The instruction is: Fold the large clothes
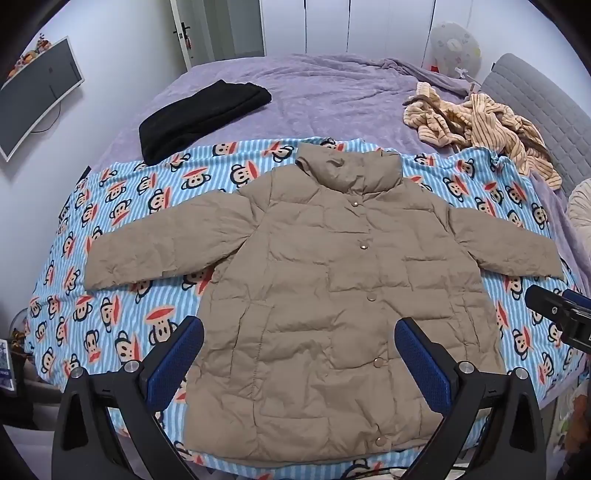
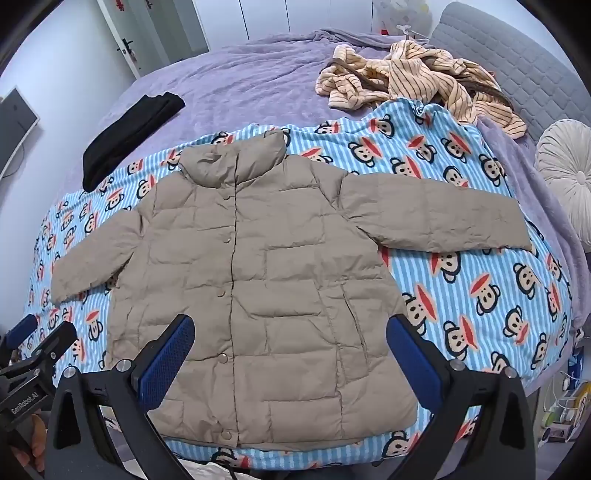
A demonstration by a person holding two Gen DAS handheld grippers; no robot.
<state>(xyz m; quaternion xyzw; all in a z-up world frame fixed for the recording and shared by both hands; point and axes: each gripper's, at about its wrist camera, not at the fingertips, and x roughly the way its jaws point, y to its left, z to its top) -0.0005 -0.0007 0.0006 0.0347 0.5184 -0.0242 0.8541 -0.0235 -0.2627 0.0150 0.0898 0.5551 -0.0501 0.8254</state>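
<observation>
The tan puffer jacket lies flat and front-up at the middle of the monkey-print blanket, snaps closed, collar toward twelve o'clock, sleeves spread to nine and three, probably so that each can fold inward. The left gripper and right gripper hover above the hem at six o'clock, both spread wide and empty. A folded black garment sits at eleven, a striped heap at one, clear of the work.

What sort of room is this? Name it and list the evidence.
Most likely a bedroom. A wide bed with a purple fleece cover and grey padded headboard fills the view, a beige quilted snap-button jacket lies spread on it, and a door stands behind.
</observation>
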